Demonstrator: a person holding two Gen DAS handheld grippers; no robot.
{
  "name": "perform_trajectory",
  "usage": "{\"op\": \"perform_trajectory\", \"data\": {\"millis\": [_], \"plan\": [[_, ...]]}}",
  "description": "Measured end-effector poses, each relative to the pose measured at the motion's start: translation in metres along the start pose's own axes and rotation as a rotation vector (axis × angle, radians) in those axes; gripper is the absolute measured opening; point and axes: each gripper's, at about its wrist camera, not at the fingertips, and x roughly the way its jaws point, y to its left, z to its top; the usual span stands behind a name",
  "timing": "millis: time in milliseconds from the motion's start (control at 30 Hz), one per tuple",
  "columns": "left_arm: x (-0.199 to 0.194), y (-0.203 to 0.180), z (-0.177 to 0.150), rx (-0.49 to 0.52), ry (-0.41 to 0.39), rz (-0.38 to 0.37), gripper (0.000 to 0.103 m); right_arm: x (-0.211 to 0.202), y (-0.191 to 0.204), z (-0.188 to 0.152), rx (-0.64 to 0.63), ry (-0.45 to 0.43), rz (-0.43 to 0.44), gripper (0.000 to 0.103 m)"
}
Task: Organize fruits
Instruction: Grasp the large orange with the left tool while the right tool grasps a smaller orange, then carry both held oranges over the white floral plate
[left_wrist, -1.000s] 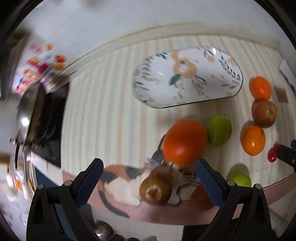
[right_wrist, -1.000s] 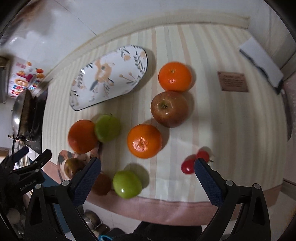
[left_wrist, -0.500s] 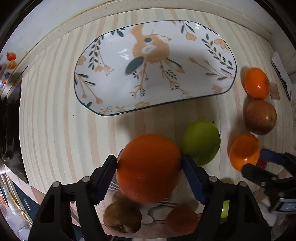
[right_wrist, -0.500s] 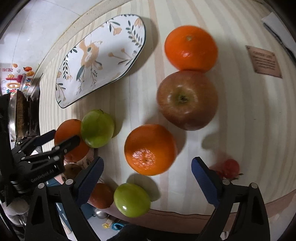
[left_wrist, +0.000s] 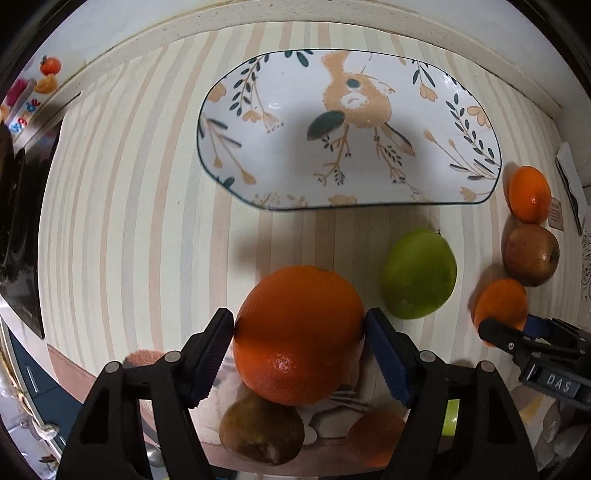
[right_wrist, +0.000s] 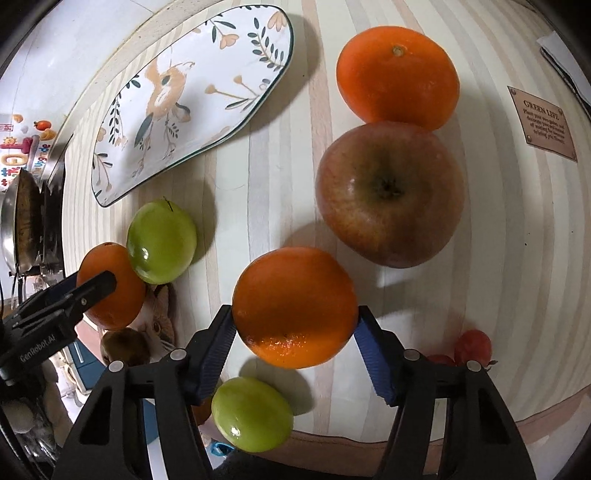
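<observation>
The left tool (left_wrist: 299, 332) has just closed its blue pads on a large orange (left_wrist: 299, 334) above the striped desk (left_wrist: 129, 240), with a green apple (left_wrist: 419, 273) just beside it and the bird-patterned plate (left_wrist: 280, 147) beyond.

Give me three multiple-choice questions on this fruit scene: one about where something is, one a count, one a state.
1. Where is the red apple? A on the plate; B right beside the far orange; C under the plate.
2. How many green fruits show in the right wrist view? A one; B two; C four.
3. The plate is: A empty; B full of oranges; C upside down.
Answers: B, the apple lies next to that orange, off the plate; B, one lies near the plate and one at the near edge; A, only its bird pattern shows.
</observation>
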Motion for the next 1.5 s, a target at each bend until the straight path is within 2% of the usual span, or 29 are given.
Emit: {"op": "perform_trajectory", "data": {"millis": [200, 400, 600, 833, 1033, 1167, 1300, 1500], "plan": [[0.019, -0.011, 0.02, 0.038, 0.064, -0.024, 0.078, 0.004, -0.003, 0.003, 0.01, 0.009, -0.005, 0.069], [0.033, 0.001, 0.021, 0.007, 0.096, -0.06, 0.076, 0.007, 0.002, 0.007, -0.004, -0.004, -0.018, 0.068], [0.038, 0.004, 0.01, -0.051, 0.039, 0.006, 0.074, 0.004, 0.004, 0.001, -0.039, -0.031, -0.037, 0.067], [0.031, 0.001, -0.008, -0.024, 0.011, 0.001, 0.074, -0.003, 0.011, -0.006, -0.07, -0.044, -0.033, 0.067], [0.017, 0.003, -0.012, -0.075, -0.038, -0.048, 0.072, -0.025, 0.033, -0.003, -0.113, -0.077, 0.013, 0.067], [-0.009, 0.003, -0.002, -0.099, -0.086, -0.09, 0.072, -0.053, 0.045, 0.011, -0.128, -0.124, 0.059, 0.067], [-0.043, 0.002, 0.023, -0.115, -0.123, -0.128, 0.072, -0.08, 0.058, 0.039, -0.146, -0.171, 0.086, 0.067], [-0.055, 0.004, 0.072, -0.132, -0.144, -0.139, 0.071, -0.079, 0.073, 0.09, -0.151, -0.197, 0.064, 0.067]]}}
